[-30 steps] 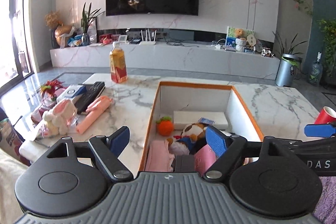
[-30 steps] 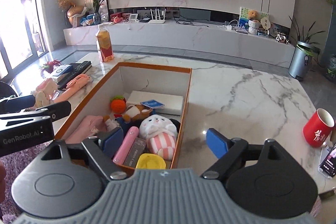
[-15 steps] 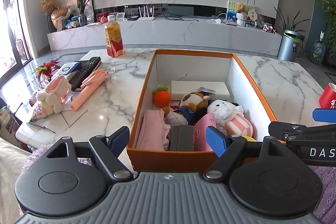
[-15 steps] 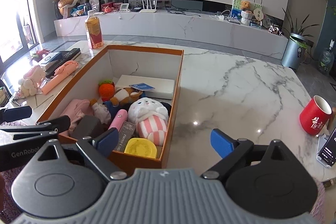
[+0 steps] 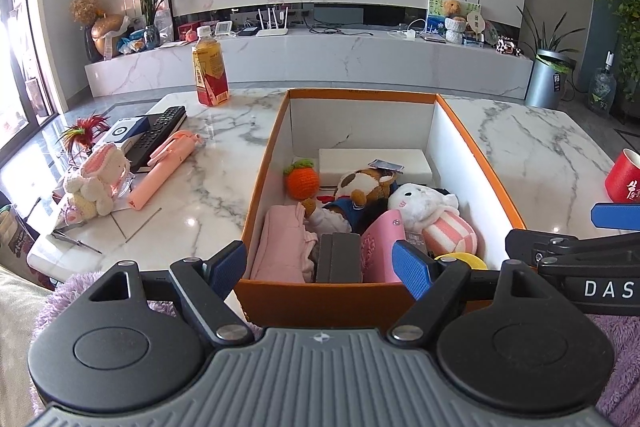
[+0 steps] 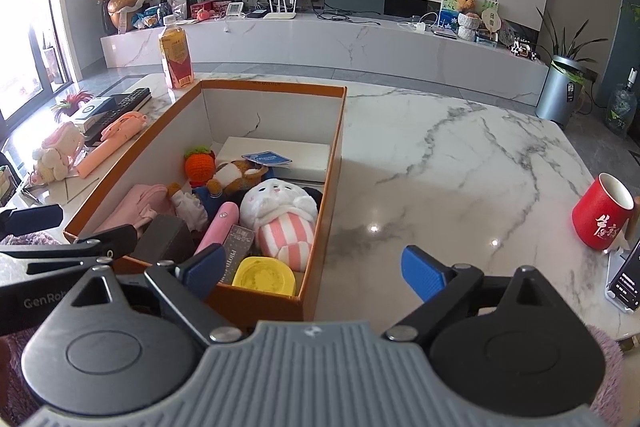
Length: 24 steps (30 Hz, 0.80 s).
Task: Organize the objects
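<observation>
An orange box (image 5: pixel 264 163) with white inner walls stands on the marble table, also in the right wrist view (image 6: pixel 336 155). It holds a striped white bunny plush (image 6: pixel 280 219), a dog plush (image 5: pixel 366 187), an orange crochet fruit (image 5: pixel 302 181), a pink cloth (image 5: pixel 280 243), a grey block (image 5: pixel 338 257), a yellow round piece (image 6: pixel 264 277) and a white flat box (image 5: pixel 374 163). My left gripper (image 5: pixel 320 267) is open over the near wall, empty. My right gripper (image 6: pixel 312 271) is open and empty at the box's near right corner.
Left of the box lie a pink-and-white bunny plush (image 5: pixel 98 185), a pink selfie stick (image 5: pixel 162 169), a remote (image 5: pixel 158 137) and a drink bottle (image 5: pixel 210 73). A red cup (image 6: pixel 602 213) and a phone (image 6: pixel 628 275) stand at the table's right edge.
Both grippers have drawn back from over the box toward its near wall, which now shows in full. The right gripper's jaws have spread a little wider.
</observation>
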Each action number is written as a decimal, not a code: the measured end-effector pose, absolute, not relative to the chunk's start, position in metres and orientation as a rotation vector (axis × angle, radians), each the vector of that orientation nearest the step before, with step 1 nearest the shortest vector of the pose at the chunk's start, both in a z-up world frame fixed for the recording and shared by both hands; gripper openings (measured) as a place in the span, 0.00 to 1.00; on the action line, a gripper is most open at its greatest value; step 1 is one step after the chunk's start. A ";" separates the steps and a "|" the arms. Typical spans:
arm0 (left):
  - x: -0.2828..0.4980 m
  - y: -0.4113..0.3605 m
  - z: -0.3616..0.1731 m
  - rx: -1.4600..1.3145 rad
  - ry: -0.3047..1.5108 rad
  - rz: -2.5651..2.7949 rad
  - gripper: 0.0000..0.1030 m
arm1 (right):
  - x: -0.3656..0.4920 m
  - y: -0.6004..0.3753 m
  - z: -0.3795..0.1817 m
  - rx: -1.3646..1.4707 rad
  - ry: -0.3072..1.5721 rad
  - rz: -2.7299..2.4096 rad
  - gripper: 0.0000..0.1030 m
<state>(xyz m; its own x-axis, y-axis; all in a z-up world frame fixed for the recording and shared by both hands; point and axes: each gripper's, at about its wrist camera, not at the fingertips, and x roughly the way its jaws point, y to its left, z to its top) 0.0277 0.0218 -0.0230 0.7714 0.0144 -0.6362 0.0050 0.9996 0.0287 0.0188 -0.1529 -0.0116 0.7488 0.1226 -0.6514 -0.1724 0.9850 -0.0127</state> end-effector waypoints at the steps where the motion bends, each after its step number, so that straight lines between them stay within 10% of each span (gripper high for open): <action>1: 0.028 0.022 -0.023 0.030 0.689 0.006 0.92 | 0.018 -0.153 -0.012 -0.073 0.705 0.163 0.92; 24: 0.024 0.021 -0.021 0.032 0.688 0.014 0.92 | 0.015 -0.151 -0.014 -0.078 0.710 0.178 0.92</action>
